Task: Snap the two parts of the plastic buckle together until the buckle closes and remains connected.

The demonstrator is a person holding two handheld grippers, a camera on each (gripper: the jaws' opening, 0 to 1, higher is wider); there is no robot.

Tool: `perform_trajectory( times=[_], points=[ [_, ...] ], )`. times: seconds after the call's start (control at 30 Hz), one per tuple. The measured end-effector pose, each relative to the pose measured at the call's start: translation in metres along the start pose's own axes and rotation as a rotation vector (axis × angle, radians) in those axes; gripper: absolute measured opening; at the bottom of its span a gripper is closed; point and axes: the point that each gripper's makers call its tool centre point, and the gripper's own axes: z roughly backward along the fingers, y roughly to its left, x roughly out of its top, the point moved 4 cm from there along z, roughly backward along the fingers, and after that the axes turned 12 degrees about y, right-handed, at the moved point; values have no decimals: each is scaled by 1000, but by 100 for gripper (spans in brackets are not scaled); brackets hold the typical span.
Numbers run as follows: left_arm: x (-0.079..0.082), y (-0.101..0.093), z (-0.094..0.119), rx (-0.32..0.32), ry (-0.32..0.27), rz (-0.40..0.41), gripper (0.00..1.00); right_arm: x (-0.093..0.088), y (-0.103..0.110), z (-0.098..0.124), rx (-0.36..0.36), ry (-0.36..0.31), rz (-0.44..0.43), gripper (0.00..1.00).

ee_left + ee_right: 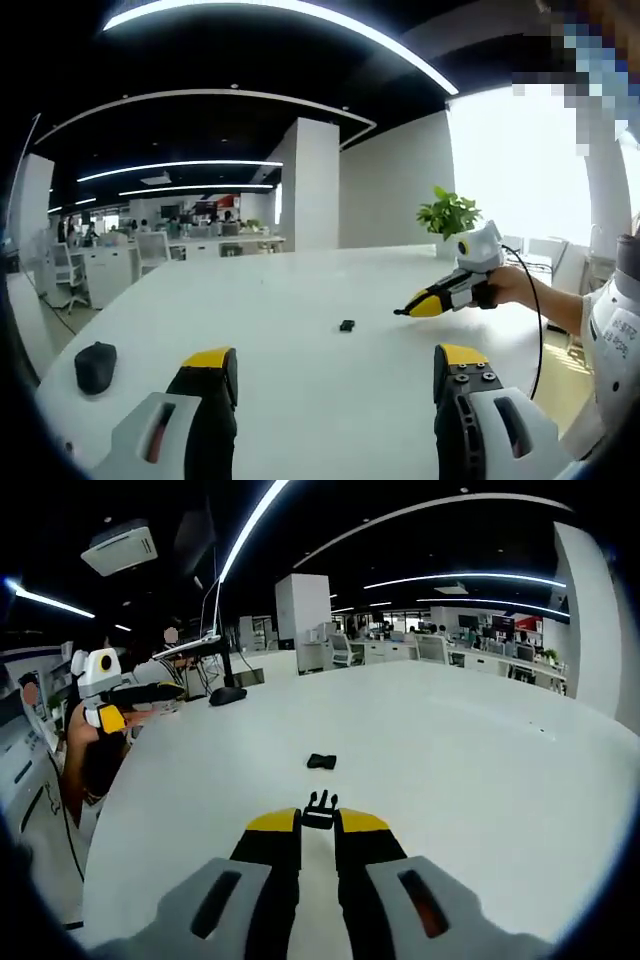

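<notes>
- Two buckle halves remain apart: the pronged half (319, 809) is pinched in the right gripper (318, 823), the socket half (321, 762) lies on the white table (480, 770) just ahead.
- Left gripper (335, 365) stands wide, empty; it should steady the socket.
- Prongs should meet the socket squarely before pushing.

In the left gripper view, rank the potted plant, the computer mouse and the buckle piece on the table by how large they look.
1. potted plant
2. computer mouse, close to the plant in apparent size and nearer the camera, so this order is unsure
3. buckle piece, clearly smallest
</notes>
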Motion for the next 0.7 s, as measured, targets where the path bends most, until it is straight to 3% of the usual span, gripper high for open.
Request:
perform_trajectory(
  times=[0.37, 0.7],
  points=[
    [9, -7, -18, -50, 6, -19, 81, 2, 7, -6, 47, -4, 15, 12],
    [16, -3, -36, -52, 4, -2, 81, -4, 2, -4, 33, 9, 22, 12]
  ],
)
